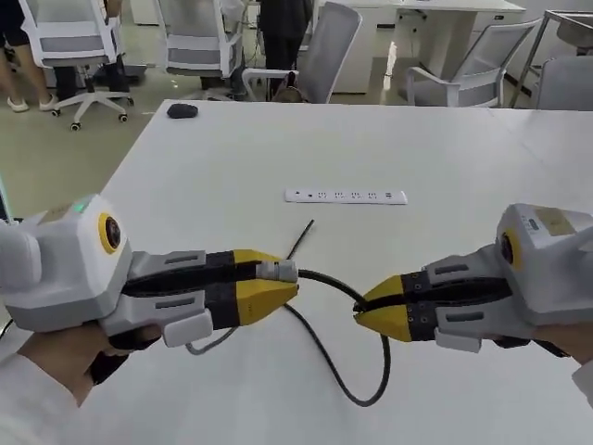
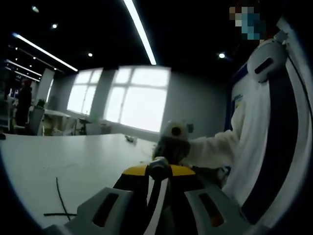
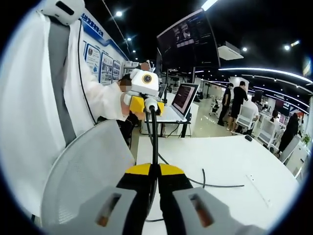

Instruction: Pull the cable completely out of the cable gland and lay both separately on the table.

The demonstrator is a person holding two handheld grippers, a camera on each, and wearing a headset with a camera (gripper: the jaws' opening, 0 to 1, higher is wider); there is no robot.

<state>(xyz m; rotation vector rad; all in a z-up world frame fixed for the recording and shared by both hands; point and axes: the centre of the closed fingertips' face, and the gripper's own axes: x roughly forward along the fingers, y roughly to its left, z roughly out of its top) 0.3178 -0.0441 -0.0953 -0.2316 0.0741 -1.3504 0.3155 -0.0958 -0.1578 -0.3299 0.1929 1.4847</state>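
Two grippers of mine meet tip to tip on the near side of the power strip (image 1: 345, 196), above the white table (image 1: 213, 167). In the head view my left gripper (image 1: 293, 284) has its fingers narrowed on the grey cable gland (image 1: 277, 271). My right gripper (image 1: 359, 311) pinches the black cable (image 1: 326, 278) just beside it. The cable sits in the gland, arcs across to my right fingers, then drops and loops on the table on my side of the strip. Its thin end points toward the strip.

In the left gripper view the gland (image 2: 159, 166) is clamped between my yellow tips, with the right gripper (image 2: 174, 133) straight ahead.

In the right gripper view my fingers are closed on the cable (image 3: 154, 139), which runs straight up to the gland in the left gripper (image 3: 146, 105). The power strip (image 3: 259, 188) lies well off to the side, and slack cable rests on the table between.
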